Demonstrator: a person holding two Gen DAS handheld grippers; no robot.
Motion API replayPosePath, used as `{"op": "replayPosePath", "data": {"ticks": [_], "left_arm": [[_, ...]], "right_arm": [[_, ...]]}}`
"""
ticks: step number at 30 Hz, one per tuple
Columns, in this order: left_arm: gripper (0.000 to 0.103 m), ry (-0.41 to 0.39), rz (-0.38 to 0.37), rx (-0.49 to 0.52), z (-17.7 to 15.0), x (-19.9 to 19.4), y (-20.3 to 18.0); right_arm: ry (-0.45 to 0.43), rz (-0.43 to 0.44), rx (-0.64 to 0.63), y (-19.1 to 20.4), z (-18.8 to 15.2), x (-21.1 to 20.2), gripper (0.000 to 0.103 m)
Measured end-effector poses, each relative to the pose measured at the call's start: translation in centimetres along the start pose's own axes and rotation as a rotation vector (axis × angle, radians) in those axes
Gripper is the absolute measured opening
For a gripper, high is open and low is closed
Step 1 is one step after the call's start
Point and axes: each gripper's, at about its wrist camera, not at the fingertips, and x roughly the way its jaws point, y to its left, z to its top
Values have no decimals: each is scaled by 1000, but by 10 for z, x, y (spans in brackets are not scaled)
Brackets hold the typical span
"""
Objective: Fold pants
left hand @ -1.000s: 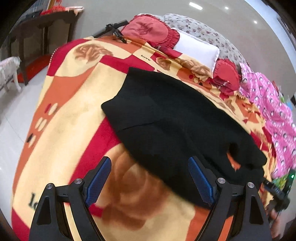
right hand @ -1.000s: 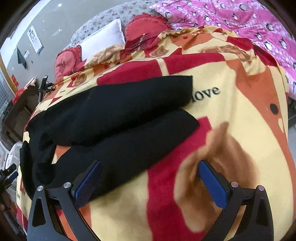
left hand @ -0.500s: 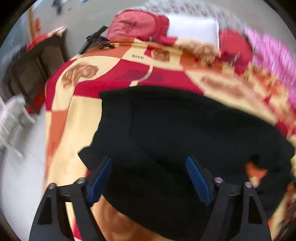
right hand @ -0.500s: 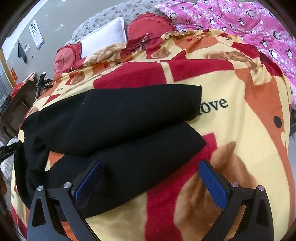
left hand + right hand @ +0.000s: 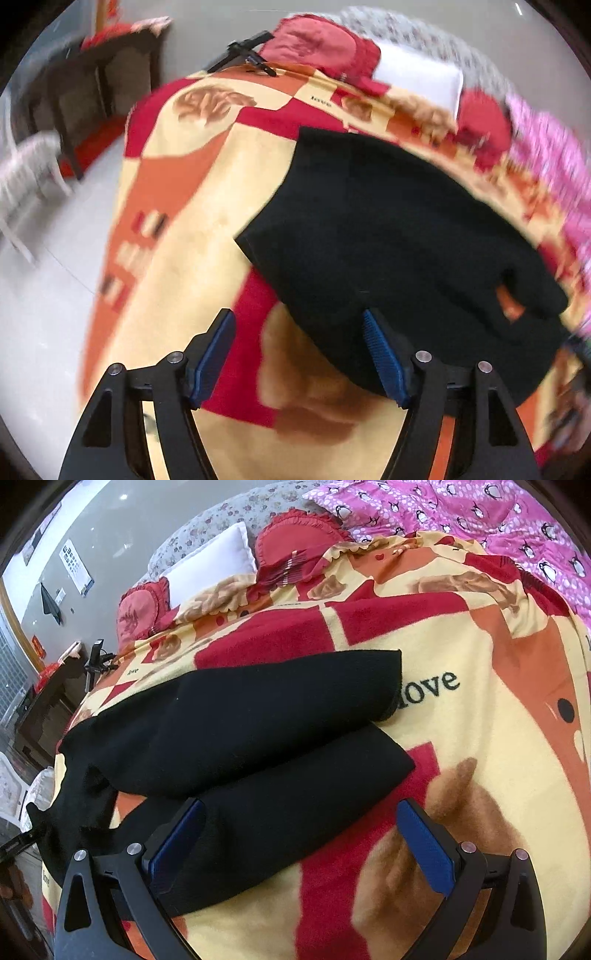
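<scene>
I see open blanket point(image 5: 498, 738) right of the pants point(image 5: 258, 738); pillows point(image 5: 218, 565) and a pink quilt point(image 5: 480, 513) crowd the far side.

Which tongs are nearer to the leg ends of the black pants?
Right. The right tongs hover open by the pants' leg ends; the left tongs hover open at the waist end.
</scene>
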Motion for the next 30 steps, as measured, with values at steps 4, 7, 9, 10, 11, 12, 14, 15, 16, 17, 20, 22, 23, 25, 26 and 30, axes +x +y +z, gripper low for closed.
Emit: {"op": "replayPosePath", "data": {"ticks": [4,7,9,10,11,12,14,15,16,17,20,22,23,25,26,30], "left_arm": [[70,-37,-87,-109,-9,9,-2],[69,-70,-116,-182,-8,16,-5],[63,-87,-121,-205,-13,24,-8],[39,-71,-117,-189,-15,32,-11],[20,-29,-136,-167,-18,41,-15],[20,-15,-142,-170,-21,46,-15],[10,-39,-179,-187,-21,41,-11],[7,-40,-198,-186,-18,37,-12],[6,-51,-209,-179,-18,32,-18],[5,-61,-216,-171,-18,27,-17],[4,-99,-244,-142,-28,6,-24],[4,-107,-269,-134,-37,-4,-22],[4,-109,-284,-133,-46,-12,-12],[4,-105,-300,-131,-61,-23,2],[4,-99,-304,-134,-67,-28,14],[5,-43,-306,-153,-96,-42,69]], "right_arm": [[1,33,-39,11,0,1,89],[-8,27,-47,12,3,5,40],[-21,41,-21,6,5,4,26],[-28,54,2,2,5,2,16],[-34,66,21,-2,4,0,9],[-43,82,47,-7,2,-5,5],[-64,103,69,-12,0,-17,4],[-74,112,72,-13,-1,-23,4],[-84,124,75,-14,-4,-31,4],[-89,131,76,-14,-6,-38,4],[-129,154,71,-13,-13,-65,4],[-147,165,71,-14,-20,-83,4],[-160,170,70,-15,-23,-94,4],[-180,167,71,-19,-33,-117,4],[-185,169,72,-22,-37,-126,4],[-154,160,92,-38,-62,-143,4]]}}
